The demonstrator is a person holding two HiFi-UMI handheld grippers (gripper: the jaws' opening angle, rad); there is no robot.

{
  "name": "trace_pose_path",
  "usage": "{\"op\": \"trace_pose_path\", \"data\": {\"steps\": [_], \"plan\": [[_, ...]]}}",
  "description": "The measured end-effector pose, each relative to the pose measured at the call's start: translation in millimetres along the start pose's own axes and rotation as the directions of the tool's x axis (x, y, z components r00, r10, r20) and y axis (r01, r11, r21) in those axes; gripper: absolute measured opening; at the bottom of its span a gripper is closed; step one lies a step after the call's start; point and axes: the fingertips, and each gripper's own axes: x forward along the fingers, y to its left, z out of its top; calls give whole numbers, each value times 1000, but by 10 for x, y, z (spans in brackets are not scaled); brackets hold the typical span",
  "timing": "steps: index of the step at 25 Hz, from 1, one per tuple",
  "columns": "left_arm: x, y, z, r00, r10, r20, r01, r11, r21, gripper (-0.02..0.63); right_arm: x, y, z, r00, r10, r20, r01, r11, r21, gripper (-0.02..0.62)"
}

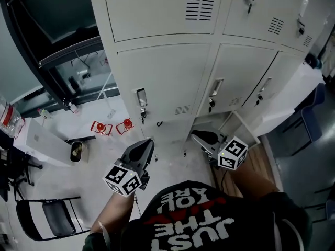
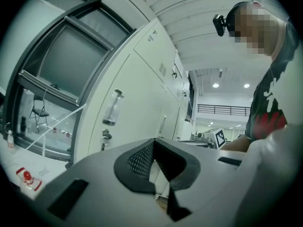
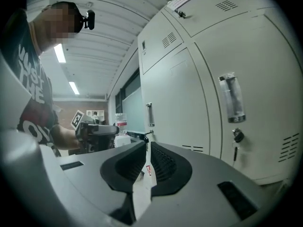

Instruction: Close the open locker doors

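— How do the grippers stand?
— The left gripper has its jaws pressed together at the tips, with nothing between them. The right gripper is all but closed too, with only a thin slit between its pads, and it is empty.
— And the lockers?
— The lockers are straight ahead of both tips, near but not touching. They are pale grey metal, in an upper and a lower row.
— What is nearest the left gripper?
— The left door of the lower row. It has an upright handle, a key hanging under it and vent slots low down. It lies flush in its frame.
— And beyond the right gripper?
— The middle door and, further right, the far door, each with its own handle and key. Both look shut, though I cannot tell about their bottom edges.
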Motion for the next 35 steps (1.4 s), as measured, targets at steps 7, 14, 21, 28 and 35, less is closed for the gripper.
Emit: {"op": "trace_pose_path", "data": {"steps": [7,14,21,28,35], "plan": [[770,-863,-475,997,-44,-59,45,999,8,8,-1090,-544,-325,1000,-24,-11,24,1000,14,54],[1947,-2085,-1138,998,-7,-61,9,1000,21,8,-2624,-1397,-748,1000,13,-25,-12,999,46,54],[2321,-2473,-1736,992,39,-122,-37,999,13,8,-3420,-2004,-1139,997,16,-69,-14,999,29,55],[2771,-2717,-2439,968,55,-243,-57,998,-2,8,-3958,-2713,-1993,981,83,-177,-73,995,62,59],[2950,-2775,-3115,936,49,-347,-62,998,-26,8,-3834,-2702,-2969,899,237,-368,-245,969,26,146]]}}
